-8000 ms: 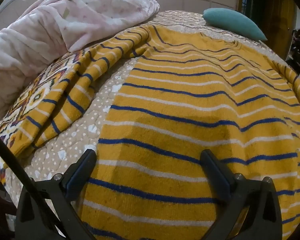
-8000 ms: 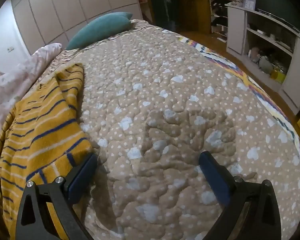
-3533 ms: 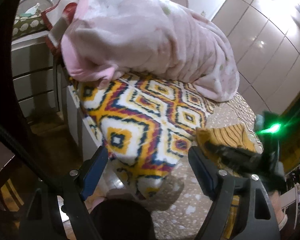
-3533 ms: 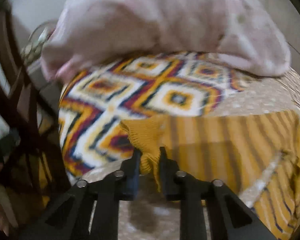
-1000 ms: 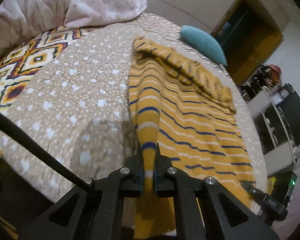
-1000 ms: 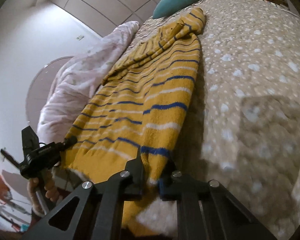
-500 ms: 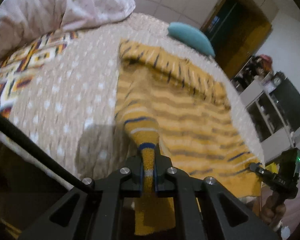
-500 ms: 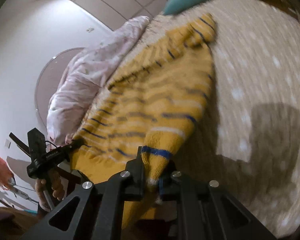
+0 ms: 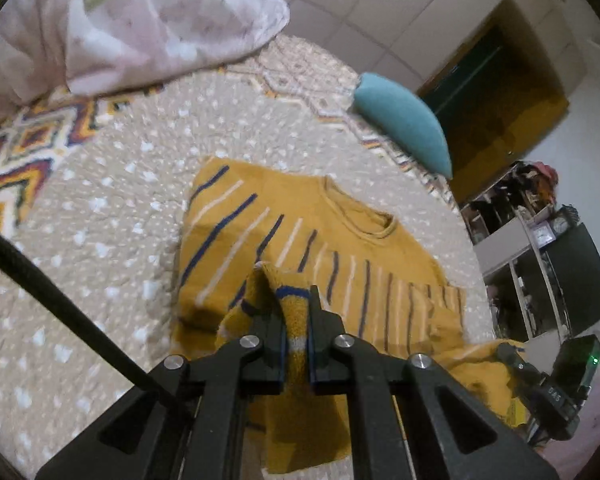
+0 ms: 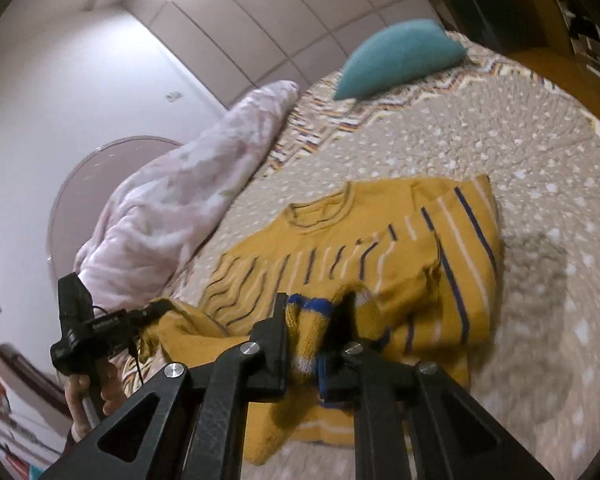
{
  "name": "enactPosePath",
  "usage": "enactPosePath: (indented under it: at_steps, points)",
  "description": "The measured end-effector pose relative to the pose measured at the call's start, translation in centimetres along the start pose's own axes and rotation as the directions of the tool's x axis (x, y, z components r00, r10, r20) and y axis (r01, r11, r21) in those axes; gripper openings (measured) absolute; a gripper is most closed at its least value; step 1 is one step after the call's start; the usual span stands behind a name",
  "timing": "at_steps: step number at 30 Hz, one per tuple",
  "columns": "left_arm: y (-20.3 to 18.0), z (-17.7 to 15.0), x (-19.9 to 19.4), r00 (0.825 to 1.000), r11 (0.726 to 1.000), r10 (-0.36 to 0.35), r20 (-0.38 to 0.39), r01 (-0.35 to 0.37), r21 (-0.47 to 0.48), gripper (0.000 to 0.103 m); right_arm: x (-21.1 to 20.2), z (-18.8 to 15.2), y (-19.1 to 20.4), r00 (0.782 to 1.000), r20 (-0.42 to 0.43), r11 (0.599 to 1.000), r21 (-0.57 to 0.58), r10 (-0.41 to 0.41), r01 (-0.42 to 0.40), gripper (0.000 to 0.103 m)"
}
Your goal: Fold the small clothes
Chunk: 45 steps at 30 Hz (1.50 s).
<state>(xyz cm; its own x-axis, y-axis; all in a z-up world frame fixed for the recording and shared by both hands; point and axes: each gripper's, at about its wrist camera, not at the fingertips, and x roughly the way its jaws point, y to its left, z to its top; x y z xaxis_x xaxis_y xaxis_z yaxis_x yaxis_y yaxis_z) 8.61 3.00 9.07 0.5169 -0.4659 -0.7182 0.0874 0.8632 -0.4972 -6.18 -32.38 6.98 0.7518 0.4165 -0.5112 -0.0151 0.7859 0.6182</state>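
Knitwear this soft sags, so with your left claw (image 9: pixel 296 312) and right claw (image 10: pixel 308 316) each clamped on the mustard-yellow striped knitted sweater's (image 9: pixel 300 240) hem, its body ahead, grip corners.

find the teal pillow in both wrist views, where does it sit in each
Left wrist view: the teal pillow lies right of centre in the upper half, at the far end of the bed beyond the yellow striped sweater.
Right wrist view: the teal pillow lies near the top, right of centre, again beyond the sweater.
Shared landmark: the sweater's round neckline, which faces the pillow in both.
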Motion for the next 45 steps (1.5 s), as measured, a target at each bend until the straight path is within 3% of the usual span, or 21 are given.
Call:
enactPosePath:
  at_steps: [4, 7, 10, 12, 14, 16, 19, 23, 27, 30, 31, 32, 33, 34, 35, 41, 43, 45]
  points:
    - [0.5, 1.6, 3.2, 0.996, 1.000, -0.002, -0.088, 0.003, 0.007, 0.008, 3.5, 2.2, -2.5, 0.999, -0.046, 0.998, 0.069, 0.011, -0.008, 0.017]
    - [1.3, 3.6, 5.3, 0.988, 0.998, -0.059, -0.144, 0.053, -0.041, 0.010, 6.2, 4.1, -5.6, 0.995, -0.070, 0.981, 0.185, 0.068, -0.054, 0.040]
    - [3.3, 6.2, 6.2, 0.976, 0.964, -0.199, -0.094, 0.177, -0.197, 0.026, 8.7, 5.9, -8.7, 0.994, -0.060, 0.948, 0.310, 0.097, -0.073, 0.058]
    - [4.5, 7.4, 6.1, 0.976, 0.942, -0.219, -0.024, 0.205, -0.266, 0.045, 10.0, 6.7, -10.4, 0.996, -0.041, 0.924, 0.377, 0.084, -0.062, 0.062]
    - [5.5, 8.6, 5.9, 0.970, 0.920, -0.240, 0.028, 0.236, -0.312, 0.046, 11.1, 7.3, -11.3, 0.999, -0.031, 0.915, 0.403, 0.042, -0.026, 0.066]
    - [5.8, 9.3, 5.7, 0.970, 0.920, -0.240, 0.032, 0.238, -0.310, 0.046, 11.7, 8.1, -11.1, 1.000, -0.026, 0.926, 0.376, -0.017, 0.026, 0.068]
    - [5.2, 9.1, 4.8, 0.988, 0.967, -0.153, 0.016, 0.153, -0.206, 0.052, 12.1, 9.1, -10.3, 0.994, -0.030, 0.946, 0.307, -0.101, 0.105, 0.071]
    - [4.9, 6.8, 3.7, 0.998, 0.998, -0.055, -0.032, 0.054, -0.044, 0.056, 10.9, 9.8, -9.0, 0.984, -0.002, 0.964, 0.203, -0.178, 0.174, 0.071]
    - [4.1, 2.5, 2.6, 0.997, 0.991, 0.021, -0.073, -0.010, 0.136, 0.061, 9.0, 8.6, -7.6, 0.972, -0.009, 0.969, 0.087, -0.233, 0.233, 0.072]
    - [3.6, -1.9, 2.3, 0.993, 0.965, 0.068, -0.096, -0.041, 0.258, 0.061, 8.3, 7.0, -6.5, 0.972, -0.026, 0.972, 0.023, -0.234, 0.234, 0.072]
    - [3.6, -3.0, 2.4, 0.990, 0.952, 0.107, -0.087, -0.077, 0.295, 0.061, 8.1, 6.4, -6.0, 0.974, -0.031, 0.974, 0.007, -0.225, 0.225, 0.072]
    - [3.6, -3.9, 2.5, 0.985, 0.937, 0.151, -0.082, -0.116, 0.329, 0.054, 8.0, 5.7, -5.4, 0.978, -0.037, 0.979, -0.009, -0.206, 0.206, 0.072]
    - [3.8, -4.5, 2.6, 0.979, 0.924, 0.185, -0.080, -0.146, 0.352, 0.028, 8.0, 5.3, -4.6, 0.980, -0.042, 0.981, -0.021, -0.192, 0.191, 0.072]
    - [4.0, -4.5, 2.8, 0.975, 0.919, 0.201, -0.092, -0.155, 0.362, 0.010, 8.0, 4.8, -3.6, 0.983, -0.047, 0.984, -0.035, -0.176, 0.174, 0.072]
    - [4.5, -4.1, 2.7, 0.973, 0.921, 0.203, -0.107, -0.153, 0.359, 0.007, 8.1, 4.4, -2.6, 0.986, -0.054, 0.986, -0.054, -0.160, 0.157, 0.072]
    - [7.2, -2.0, -0.3, 0.988, 0.958, 0.154, 0.003, -0.150, 0.246, 0.006, 10.1, 2.3, 6.5, 0.993, -0.093, 0.969, -0.240, -0.077, 0.053, 0.072]
    - [7.4, -3.2, -0.2, 0.989, 0.961, 0.146, 0.019, -0.147, 0.235, 0.006, 11.8, 1.6, 9.3, 0.990, -0.128, 0.958, -0.288, -0.052, 0.013, 0.065]
    - [8.2, -4.4, 0.7, 0.991, 0.973, 0.129, 0.024, -0.131, 0.190, 0.006, 14.5, 0.4, 12.2, 0.982, -0.173, 0.935, -0.355, -0.069, 0.003, 0.048]
